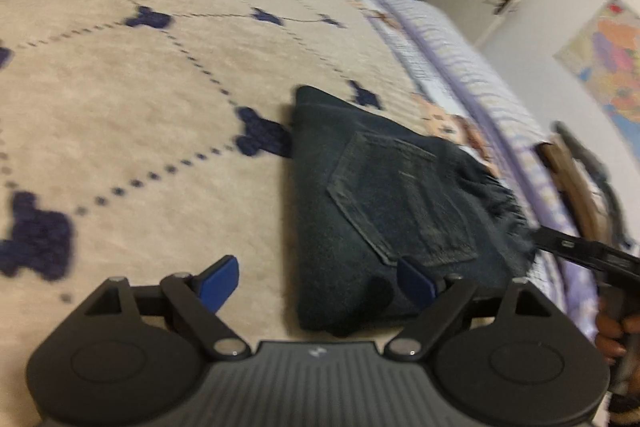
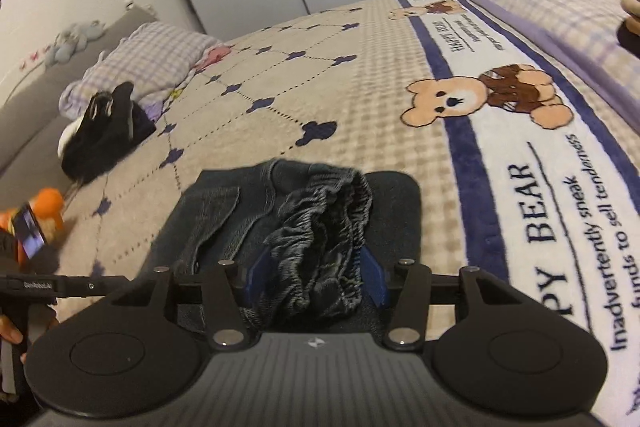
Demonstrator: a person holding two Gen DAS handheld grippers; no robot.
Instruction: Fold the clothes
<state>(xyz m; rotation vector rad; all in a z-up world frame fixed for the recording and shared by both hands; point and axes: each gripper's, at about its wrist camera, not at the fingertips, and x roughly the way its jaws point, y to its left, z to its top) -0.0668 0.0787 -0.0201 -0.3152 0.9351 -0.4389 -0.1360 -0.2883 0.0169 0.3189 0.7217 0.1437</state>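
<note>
Jeans, one folded pair: right gripper jaws clamp waistband, left gripper jaws empty

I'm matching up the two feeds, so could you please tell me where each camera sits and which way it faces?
Left wrist: on the left hand-held gripper, angled down across the bed cover at the folded jeans; its open blue fingers show, plus the other hand.
Right wrist: on the right hand-held gripper, facing the jeans; its fingers grip the elastic waistband.
Shared: the jeans and bed cover.
</note>
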